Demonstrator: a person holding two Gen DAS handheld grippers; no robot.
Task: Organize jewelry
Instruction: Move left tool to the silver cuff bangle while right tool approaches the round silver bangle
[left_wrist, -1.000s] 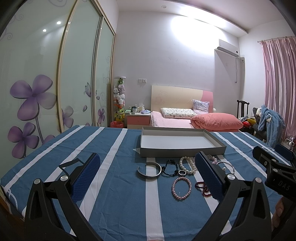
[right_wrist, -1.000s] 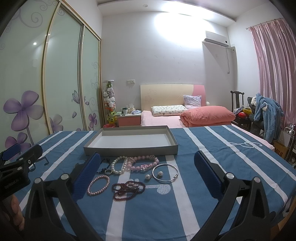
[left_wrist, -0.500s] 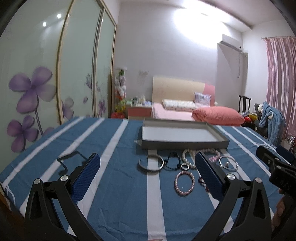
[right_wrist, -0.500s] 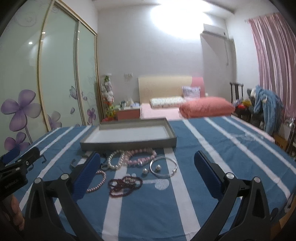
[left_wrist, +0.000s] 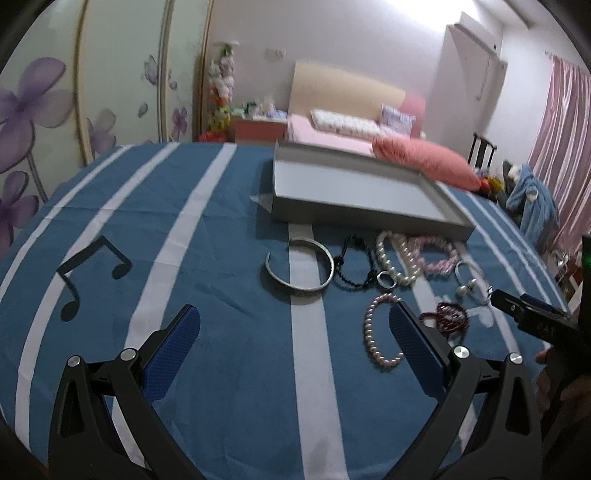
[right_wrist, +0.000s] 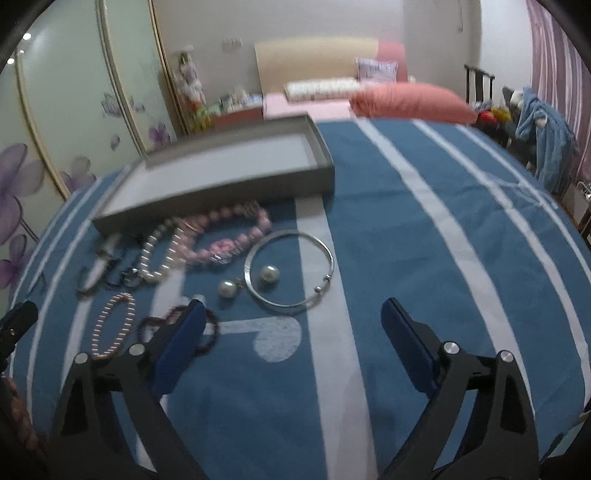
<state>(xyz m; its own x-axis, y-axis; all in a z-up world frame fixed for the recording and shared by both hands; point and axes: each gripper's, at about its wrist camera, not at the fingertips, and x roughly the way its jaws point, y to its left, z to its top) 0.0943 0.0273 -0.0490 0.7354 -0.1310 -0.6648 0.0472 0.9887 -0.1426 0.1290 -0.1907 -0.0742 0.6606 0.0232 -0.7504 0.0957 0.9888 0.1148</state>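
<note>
Jewelry lies on a blue striped cloth (left_wrist: 229, 280) in front of a shallow grey tray (left_wrist: 354, 210). In the left wrist view I see a silver cuff (left_wrist: 300, 268), a black bracelet (left_wrist: 352, 264), white pearls (left_wrist: 397, 260), a pink pearl bracelet (left_wrist: 373, 332) and dark red beads (left_wrist: 448, 318). My left gripper (left_wrist: 293, 336) is open and empty, above the cloth short of the cuff. In the right wrist view a thin silver bangle (right_wrist: 290, 271) rings a pearl earring (right_wrist: 269, 274). My right gripper (right_wrist: 291, 330) is open and empty, just short of the bangle. The tray (right_wrist: 221, 184) is empty.
A bed with a pink pillow (left_wrist: 421, 162) stands behind the table. A wardrobe with purple flowers (left_wrist: 33, 103) is at the left. A chair with blue clothes (right_wrist: 543, 133) is at the right. The right gripper's body (left_wrist: 535, 325) shows at the left view's right edge.
Both grippers have tilted downward and moved closer to the jewelry; the table now fills more of both views. Both stay open and empty.
</note>
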